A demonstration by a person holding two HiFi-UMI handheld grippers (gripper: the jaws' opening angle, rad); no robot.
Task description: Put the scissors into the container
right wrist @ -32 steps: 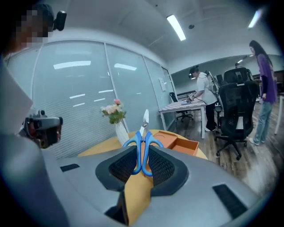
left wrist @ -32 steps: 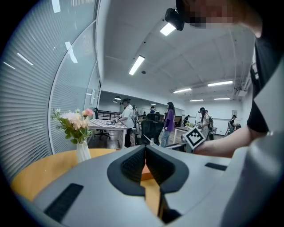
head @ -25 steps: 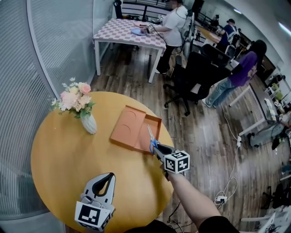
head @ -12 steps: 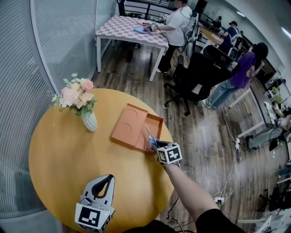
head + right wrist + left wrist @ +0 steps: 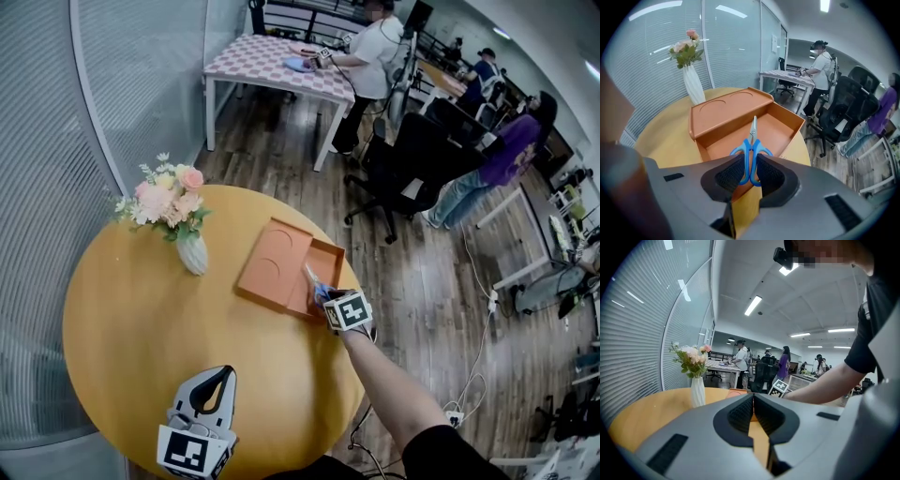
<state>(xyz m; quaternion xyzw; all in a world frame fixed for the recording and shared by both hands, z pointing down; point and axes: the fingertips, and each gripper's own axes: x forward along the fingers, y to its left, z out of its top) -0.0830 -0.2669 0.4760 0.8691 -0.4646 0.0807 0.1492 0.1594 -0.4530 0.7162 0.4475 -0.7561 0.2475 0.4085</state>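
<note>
- The only print we can make out is the black-and-white square pattern on the marker cube of each gripper; it holds no words we can read.
- The surface is a round, honey-coloured wooden top standing beside a curved ribbed glass wall, on a dark plank floor.
- On it, at the far left, a white vase holds pink and cream flowers.
- Right of the vase lies the orange container, with a raised part showing two round recesses on the left and a deeper open compartment on the right.
- The right gripper has its jaws clenched on the blue handles of the scissors. The shut blades point away over the deeper compartment, and the handles sit above its near wall.
- We cannot tell whether the blade tip touches the compartment floor.
- The left gripper sits low at the near edge of the surface, its jaws pressed together with nothing between them.
- Farther off stand a table with a checked cloth, a black office chair and several people; their work is too small to make out.
</note>
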